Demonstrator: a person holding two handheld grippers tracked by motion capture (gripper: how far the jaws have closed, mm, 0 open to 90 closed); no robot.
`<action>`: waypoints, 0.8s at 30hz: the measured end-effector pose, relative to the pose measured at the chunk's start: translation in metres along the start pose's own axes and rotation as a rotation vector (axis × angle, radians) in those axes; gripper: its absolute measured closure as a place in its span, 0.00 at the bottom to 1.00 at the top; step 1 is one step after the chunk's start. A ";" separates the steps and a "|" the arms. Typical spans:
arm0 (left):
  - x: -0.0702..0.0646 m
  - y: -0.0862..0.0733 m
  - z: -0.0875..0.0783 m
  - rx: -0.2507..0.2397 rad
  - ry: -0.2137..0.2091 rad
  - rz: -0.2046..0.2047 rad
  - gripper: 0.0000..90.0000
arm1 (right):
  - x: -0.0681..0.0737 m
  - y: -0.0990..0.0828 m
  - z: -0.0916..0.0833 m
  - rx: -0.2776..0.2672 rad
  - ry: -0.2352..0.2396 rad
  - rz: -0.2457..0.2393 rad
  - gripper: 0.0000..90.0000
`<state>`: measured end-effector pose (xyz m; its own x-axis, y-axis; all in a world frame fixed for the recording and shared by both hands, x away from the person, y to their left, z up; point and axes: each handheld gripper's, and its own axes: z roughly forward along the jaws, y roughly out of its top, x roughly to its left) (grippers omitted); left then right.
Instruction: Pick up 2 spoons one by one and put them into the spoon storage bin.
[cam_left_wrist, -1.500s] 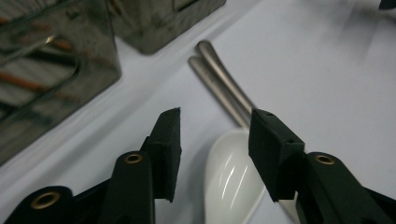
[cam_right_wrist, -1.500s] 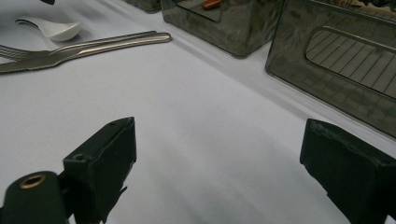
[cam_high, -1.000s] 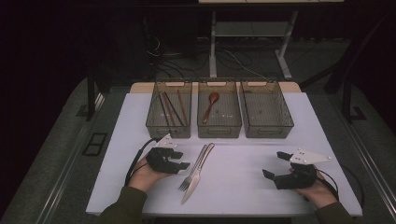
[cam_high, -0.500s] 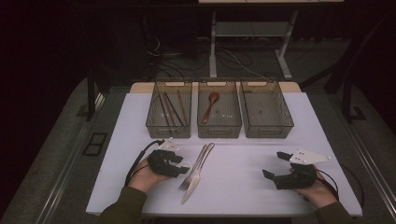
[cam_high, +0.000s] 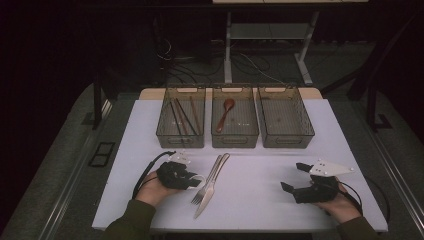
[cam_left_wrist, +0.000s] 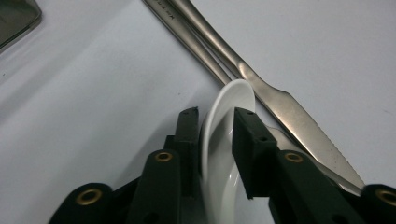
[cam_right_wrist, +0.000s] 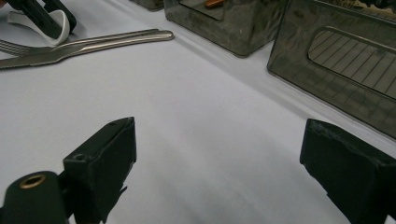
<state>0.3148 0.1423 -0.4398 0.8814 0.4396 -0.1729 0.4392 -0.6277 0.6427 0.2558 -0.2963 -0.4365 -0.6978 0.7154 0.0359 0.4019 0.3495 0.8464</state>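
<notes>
A white spoon (cam_left_wrist: 224, 140) stands on edge between the jaws of my left gripper (cam_left_wrist: 217, 126), which have just been closing and now press on it from both sides. In the high view the left gripper (cam_high: 192, 181) lies on the white table at the left, right beside a steel fork (cam_high: 201, 194) and knife (cam_high: 214, 182) that lie side by side. The knife's blade (cam_left_wrist: 299, 121) and the fork's handle (cam_left_wrist: 187, 37) run just behind the spoon. My right gripper (cam_high: 292, 176) rests at the right with its jaws wide open (cam_right_wrist: 219, 154) and nothing between them.
Three dark trays stand in a row at the back: the left tray (cam_high: 165, 131) holds chopsticks (cam_high: 182, 116), the middle tray (cam_high: 250, 131) holds a brown spoon (cam_high: 226, 112), and the right tray (cam_high: 306, 131) has nothing in it. Bare tabletop (cam_high: 255, 175) lies between the hands.
The left gripper's jaws have drawn in around the white spoon. Both hands stay where they were.
</notes>
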 end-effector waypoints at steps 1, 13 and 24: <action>0.000 0.000 -0.001 -0.004 0.002 0.006 0.83 | 0.000 0.000 0.000 0.001 -0.001 0.000 0.12; -0.001 0.001 -0.005 -0.010 0.010 0.006 0.91 | 0.001 0.000 0.000 0.002 -0.003 -0.003 0.12; -0.003 0.004 -0.008 -0.011 0.068 0.002 0.92 | 0.001 0.000 0.000 0.004 0.000 -0.004 0.12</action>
<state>0.3121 0.1434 -0.4309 0.8681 0.4815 -0.1207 0.4353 -0.6214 0.6515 0.2553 -0.2951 -0.4363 -0.6990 0.7144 0.0325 0.4017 0.3547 0.8443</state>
